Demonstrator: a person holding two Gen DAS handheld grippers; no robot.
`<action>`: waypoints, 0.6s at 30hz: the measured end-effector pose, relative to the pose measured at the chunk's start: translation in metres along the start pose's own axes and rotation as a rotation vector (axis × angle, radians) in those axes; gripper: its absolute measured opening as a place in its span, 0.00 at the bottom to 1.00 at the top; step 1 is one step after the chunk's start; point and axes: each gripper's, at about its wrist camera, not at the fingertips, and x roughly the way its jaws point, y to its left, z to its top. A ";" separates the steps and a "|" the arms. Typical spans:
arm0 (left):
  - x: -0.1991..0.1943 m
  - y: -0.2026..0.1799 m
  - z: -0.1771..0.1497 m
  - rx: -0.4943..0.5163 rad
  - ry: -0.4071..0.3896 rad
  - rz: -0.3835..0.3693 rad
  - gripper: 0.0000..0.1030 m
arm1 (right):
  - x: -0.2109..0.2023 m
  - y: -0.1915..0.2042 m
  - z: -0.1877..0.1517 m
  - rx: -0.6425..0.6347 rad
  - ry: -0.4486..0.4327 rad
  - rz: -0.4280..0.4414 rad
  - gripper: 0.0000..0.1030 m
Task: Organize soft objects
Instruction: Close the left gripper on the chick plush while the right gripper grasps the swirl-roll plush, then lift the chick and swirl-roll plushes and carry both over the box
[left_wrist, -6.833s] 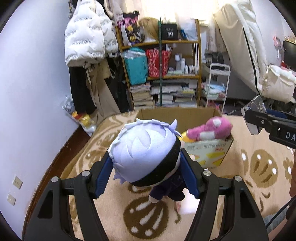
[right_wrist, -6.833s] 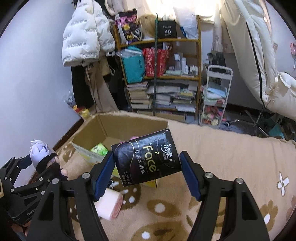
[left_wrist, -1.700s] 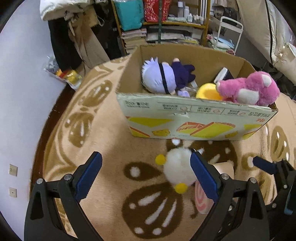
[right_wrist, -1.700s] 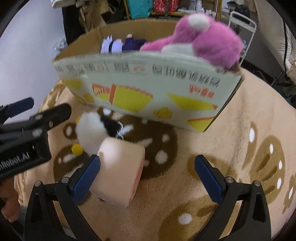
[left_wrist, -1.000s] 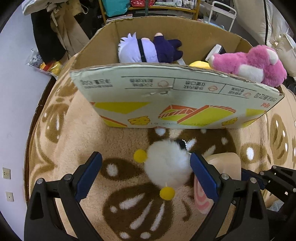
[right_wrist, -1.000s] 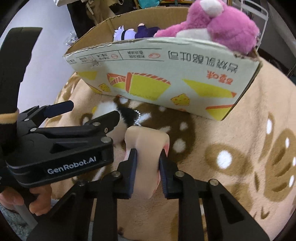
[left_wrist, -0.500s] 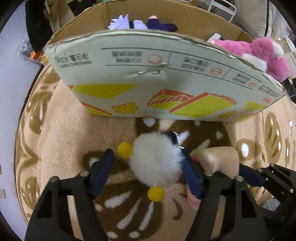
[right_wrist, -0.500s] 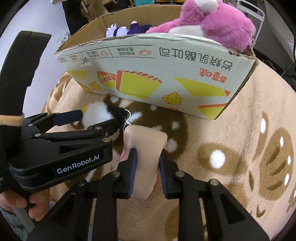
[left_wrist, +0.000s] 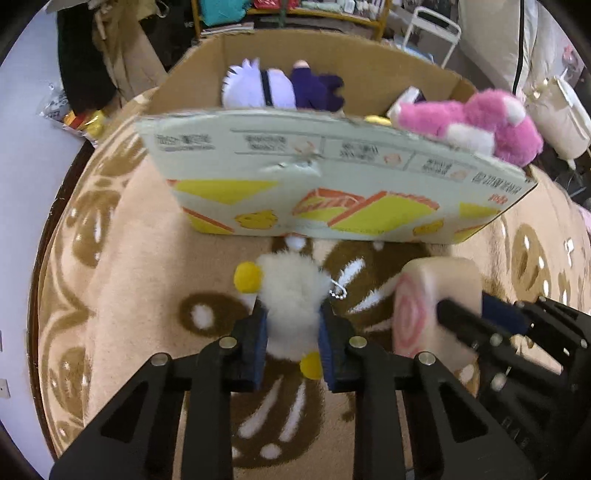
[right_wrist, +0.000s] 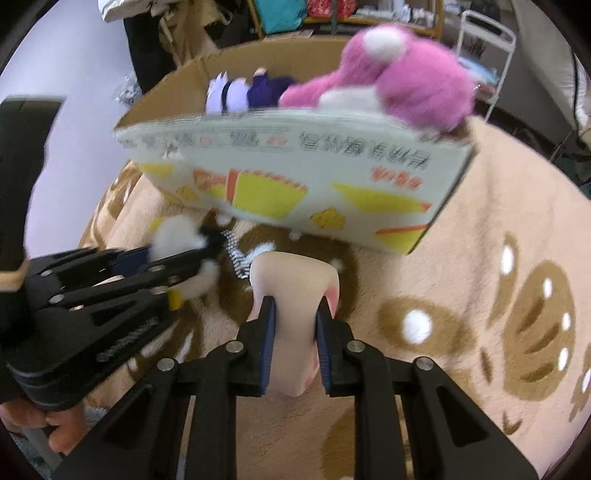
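White plush (left_wrist: 291, 306) between left gripper (left_wrist: 292, 341) (squeezed)

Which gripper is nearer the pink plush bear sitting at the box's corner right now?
Right. The right gripper, shut on the swiss-roll plush, sits below the pink plush bear. The left gripper, clamping the white fluffy toy, is further left on the rug.

A fluffy white plush (left_wrist: 291, 306) with yellow pom-poms sits squeezed between the left gripper's (left_wrist: 292, 341) pads. The peach swirl-roll cushion (right_wrist: 295, 295) stands pinched in the right gripper (right_wrist: 294, 341).
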 end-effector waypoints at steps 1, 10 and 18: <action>-0.004 -0.001 0.000 -0.006 -0.004 0.001 0.22 | -0.002 -0.003 0.001 0.012 -0.007 0.000 0.21; -0.057 -0.005 -0.010 0.005 -0.160 0.109 0.12 | -0.039 -0.014 0.011 0.028 -0.122 0.029 0.21; -0.043 0.022 -0.001 -0.060 -0.115 0.065 0.07 | -0.062 -0.013 0.013 0.013 -0.188 0.045 0.21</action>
